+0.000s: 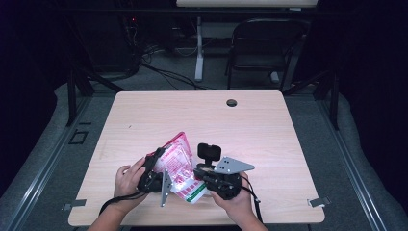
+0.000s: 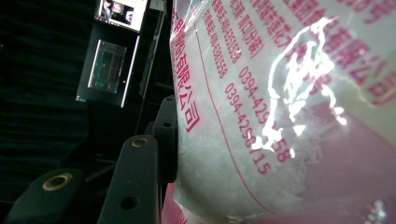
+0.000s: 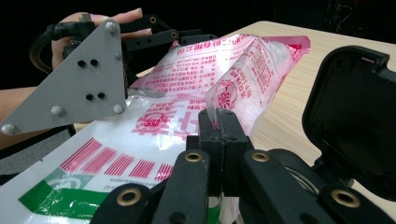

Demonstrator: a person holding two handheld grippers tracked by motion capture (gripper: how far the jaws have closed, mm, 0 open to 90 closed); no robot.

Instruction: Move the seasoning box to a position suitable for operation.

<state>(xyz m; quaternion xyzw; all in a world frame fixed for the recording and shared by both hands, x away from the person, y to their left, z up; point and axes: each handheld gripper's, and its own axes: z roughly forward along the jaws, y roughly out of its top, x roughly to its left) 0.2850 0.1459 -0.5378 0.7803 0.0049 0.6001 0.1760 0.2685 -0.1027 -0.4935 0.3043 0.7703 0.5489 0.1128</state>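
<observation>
Both grippers grasp the bag point(image 1: 179, 168): left gripper point(image 1: 153, 169) clamps its body, right gripper point(image 3: 218, 122) pinches a fold at its tips. Bag not yet torn; black box point(image 1: 209, 152) beside stands open.

Both grippers black w/ linked jaw arms, brass-coloured pivot pins. Left gripper point(image 1: 155, 174): grey three-cornered plate point(image 3: 74, 81) on top, silver screws at corners, 4 dark holes mid-plate. Right gripper point(image 1: 217, 182): same grey plate point(image 1: 233, 166); black cable point(image 1: 254, 199) trails just beside that plate. Forearms bare, no sleeves.
</observation>
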